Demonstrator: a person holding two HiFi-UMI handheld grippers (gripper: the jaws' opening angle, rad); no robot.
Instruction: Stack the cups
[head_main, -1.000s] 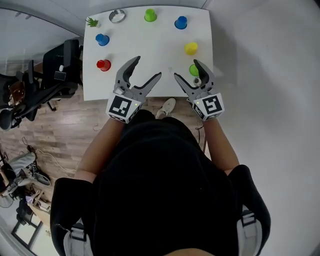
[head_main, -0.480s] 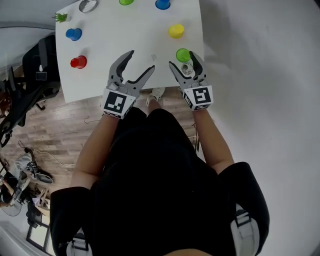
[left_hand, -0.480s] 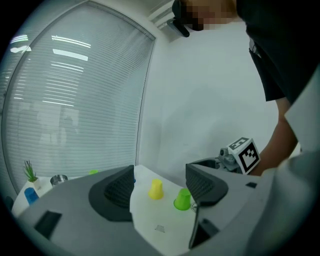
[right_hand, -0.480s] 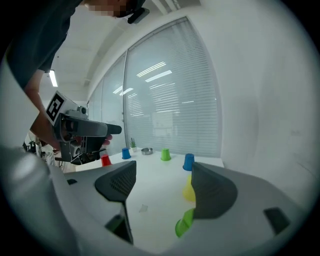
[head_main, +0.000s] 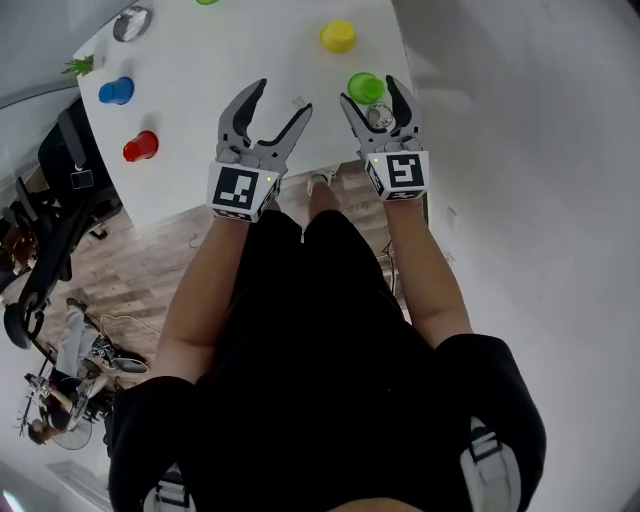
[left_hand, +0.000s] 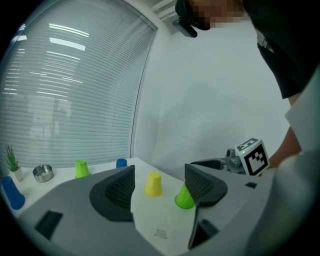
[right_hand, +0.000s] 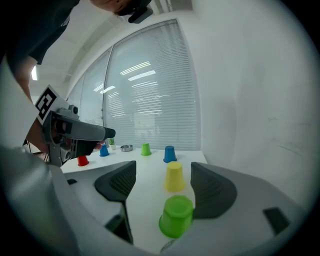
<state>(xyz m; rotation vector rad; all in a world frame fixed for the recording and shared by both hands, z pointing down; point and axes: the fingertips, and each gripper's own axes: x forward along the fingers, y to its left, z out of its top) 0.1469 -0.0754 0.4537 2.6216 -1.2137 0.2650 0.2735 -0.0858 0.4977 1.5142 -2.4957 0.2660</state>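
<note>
**Head view.**
- Cut off: the far green cup (head_main: 208, 2) is sliced by the top edge. Your torso hides the floor below the table's near edge.
- Your left gripper (head_main: 282, 97): jaws spread over bare table (head_main: 200, 60), nothing between them.
- Your right gripper (head_main: 369, 92): jaws spread either side of the near green cup (head_main: 366, 87).
- That cup stands close to the table's right edge and near corner, with the yellow cup (head_main: 338, 37) just beyond it.
- The left blue cup (head_main: 116, 90) and the red cup (head_main: 140, 146) are well apart on the left side.
- The table's middle is open.

**Left gripper view.**
- The jaws have just been closing a little but stand wide; the pads touch nothing.
- The yellow cup (left_hand: 153, 184) shows beyond the gap, and the near green cup (left_hand: 184, 197) is partly hidden by one jaw.
- The metal bowl (left_hand: 43, 173) is too small for you to read any contents.
- The left blue cup (left_hand: 12, 192) is dimmed at the frame's rim.

**Right gripper view.**
- The jaws are apart, and the near green cup (right_hand: 176, 216) stands mouth down between them.
- It is close to the right-hand pad; you cannot tell whether it touches.
- Every cup is inverted, so the insides are hidden.
- The right blue cup (right_hand: 169, 154) stands behind the yellow cup.
</note>
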